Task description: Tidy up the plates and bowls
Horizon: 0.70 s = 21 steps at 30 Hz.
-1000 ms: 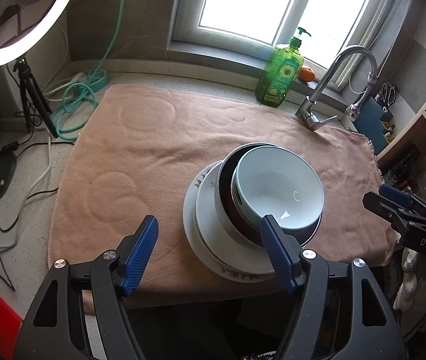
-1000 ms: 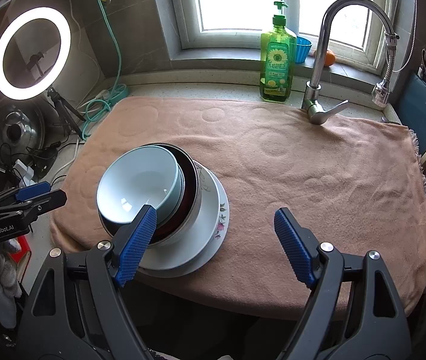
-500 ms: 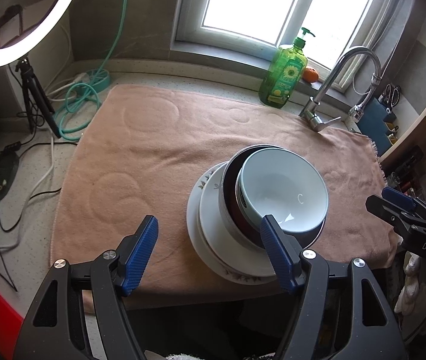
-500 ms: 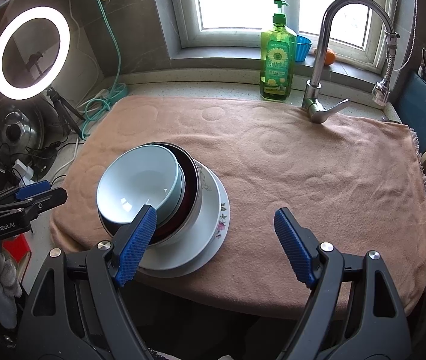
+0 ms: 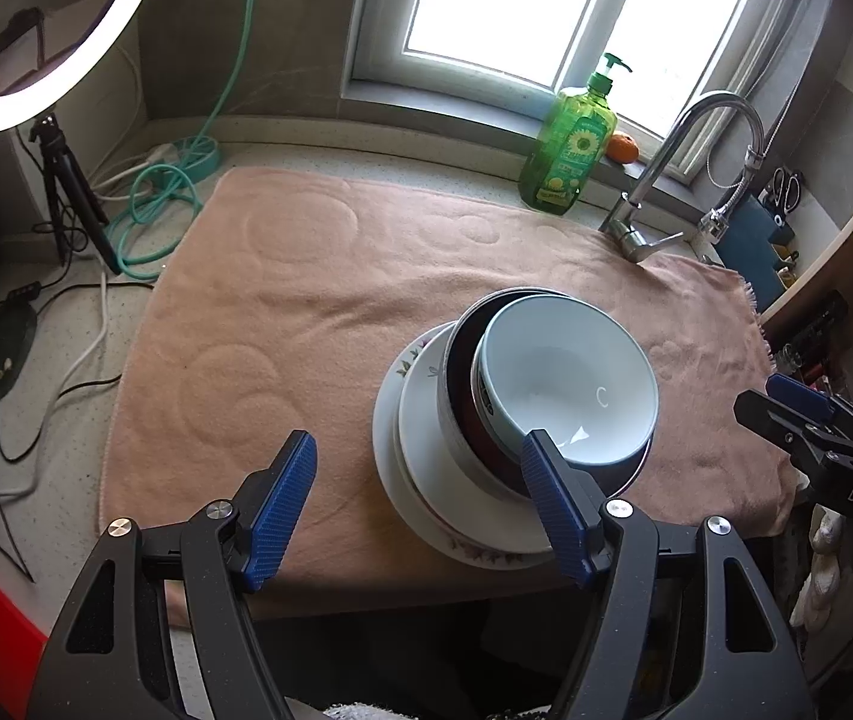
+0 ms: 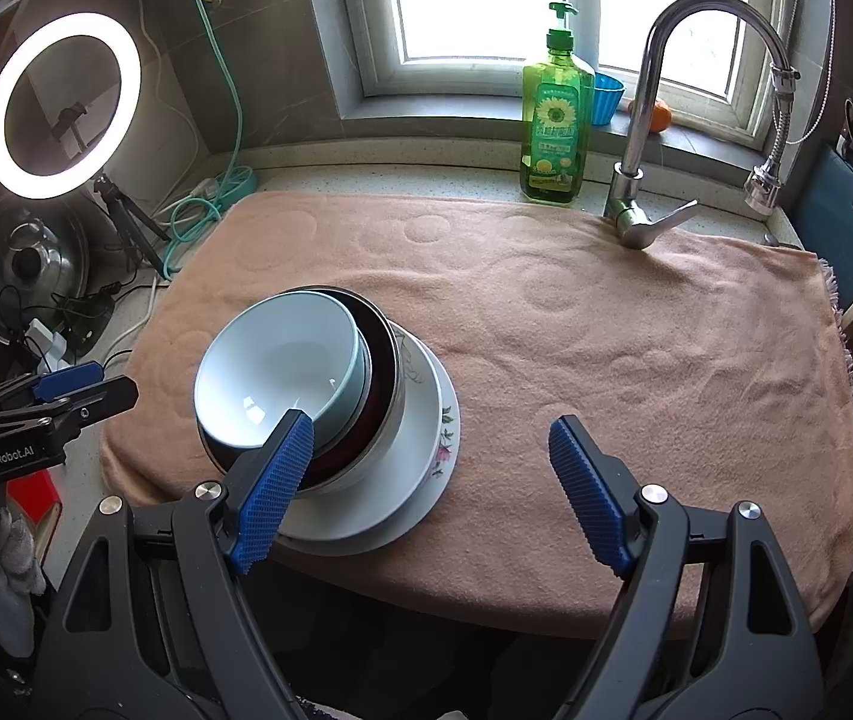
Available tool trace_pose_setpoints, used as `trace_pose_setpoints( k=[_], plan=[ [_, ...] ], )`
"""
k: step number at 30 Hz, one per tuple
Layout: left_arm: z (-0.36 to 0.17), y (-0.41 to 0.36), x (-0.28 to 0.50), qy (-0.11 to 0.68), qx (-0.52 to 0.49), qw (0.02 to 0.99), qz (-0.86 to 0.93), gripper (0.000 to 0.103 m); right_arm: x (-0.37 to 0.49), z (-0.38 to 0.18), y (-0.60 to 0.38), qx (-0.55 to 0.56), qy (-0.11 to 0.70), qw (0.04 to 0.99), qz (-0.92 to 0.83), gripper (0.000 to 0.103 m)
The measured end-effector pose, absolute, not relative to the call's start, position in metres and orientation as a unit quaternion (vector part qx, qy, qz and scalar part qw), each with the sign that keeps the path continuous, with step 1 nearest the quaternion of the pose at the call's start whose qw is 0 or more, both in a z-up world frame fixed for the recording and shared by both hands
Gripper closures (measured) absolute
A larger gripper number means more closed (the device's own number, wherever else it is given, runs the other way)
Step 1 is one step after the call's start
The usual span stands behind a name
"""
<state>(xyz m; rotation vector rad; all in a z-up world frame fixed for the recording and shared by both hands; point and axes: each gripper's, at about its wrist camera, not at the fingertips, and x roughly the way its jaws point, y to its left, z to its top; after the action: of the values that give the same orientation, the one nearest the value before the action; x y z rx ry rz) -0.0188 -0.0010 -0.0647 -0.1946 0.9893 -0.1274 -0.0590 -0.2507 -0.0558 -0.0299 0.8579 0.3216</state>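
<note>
**Stack sits nested near the front edge; both grippers hang back, nothing gripped**

Nearest: left gripper [image 5: 420,504], fingers spread wide, nothing btwn them. Right gripper [image 6: 441,492] same, fingers spread and empty. Both hover at the front edge of the desk, short of the crockery.

Change over the last sec: very little. In the left wrist view the stack has slid slightly right and up in frame, so the left gripper has drifted a bit; right wrist view is virtually identical. No dish has moved relative to another, and neither pair of fingers has opened or closed.

Next out: the stack, on the pink towel [image 6: 606,324], near its front edge. Light blue bowl [image 6: 282,366] on top, sitting off-centre in a dark-lined bowl [image 6: 381,360] w/ a pale outer wall. Under that a white plate [image 6: 366,504], then a floral-rimmed plate [image 6: 447,426] at the bottom. Bowls in bowls, plates under: nested by size, though the top bowl leans toward the left gripper's side.

For the task: this fits either a finished stack w/ grippers backing off, or a pile about to be taken apart and sorted. The pics don't settle which.

Far: dish soap bottle [image 6: 555,114], faucet [image 6: 666,120], ring light [image 6: 63,105].
</note>
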Motion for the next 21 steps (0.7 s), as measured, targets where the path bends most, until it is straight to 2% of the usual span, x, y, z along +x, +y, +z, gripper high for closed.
trace_pose_setpoints(
  k=[21],
  plan=[
    [-0.066,-0.0028,-0.0146,0.473,-0.091,0.874,-0.062,0.035,-0.054,-0.0599,-0.2531,-0.012,0.421,0.895,0.148,0.02]
  ],
)
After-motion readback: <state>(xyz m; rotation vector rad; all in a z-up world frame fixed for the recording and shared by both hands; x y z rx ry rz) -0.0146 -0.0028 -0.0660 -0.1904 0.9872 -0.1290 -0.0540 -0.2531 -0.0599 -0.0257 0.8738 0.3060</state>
